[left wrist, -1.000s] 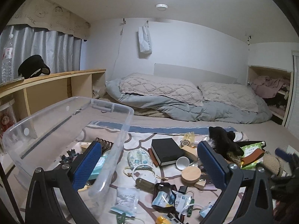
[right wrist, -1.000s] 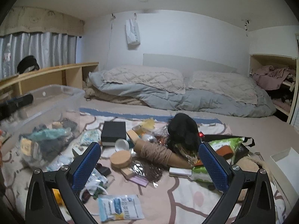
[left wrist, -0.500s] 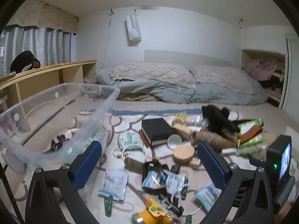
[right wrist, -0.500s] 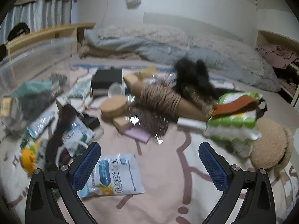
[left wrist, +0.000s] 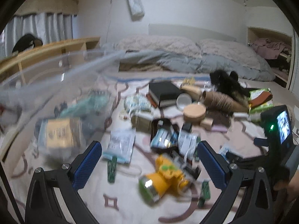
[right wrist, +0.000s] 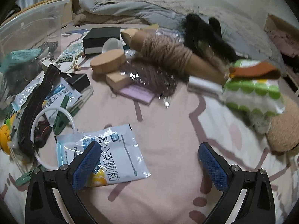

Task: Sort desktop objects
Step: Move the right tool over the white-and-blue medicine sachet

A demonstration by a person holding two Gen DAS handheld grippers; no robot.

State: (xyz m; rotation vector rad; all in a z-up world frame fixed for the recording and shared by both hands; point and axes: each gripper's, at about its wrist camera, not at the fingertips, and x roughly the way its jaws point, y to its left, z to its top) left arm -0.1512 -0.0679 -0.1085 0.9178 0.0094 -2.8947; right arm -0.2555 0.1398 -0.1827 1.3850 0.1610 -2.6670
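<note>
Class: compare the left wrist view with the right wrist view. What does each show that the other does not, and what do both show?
Left wrist only: the yellow flashlight between the open left tool, and the curtain.

Right wrist only: the purple pad, and the open right tool over a white sachet.

Both: the black box, cork lid, twine cone and clear bin.

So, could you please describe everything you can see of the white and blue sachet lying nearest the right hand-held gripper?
The sachet is a flat, glossy foil-like packet, white with a pale blue border, large dark Chinese characters and a yellow patch at one corner. It looks sealed and slightly crinkled, lying flat and askew on the pink patterned cloth. A white ring overlaps its upper left corner. The right hand-held gripper is open above it, its left finger covering the lower edge.
</note>
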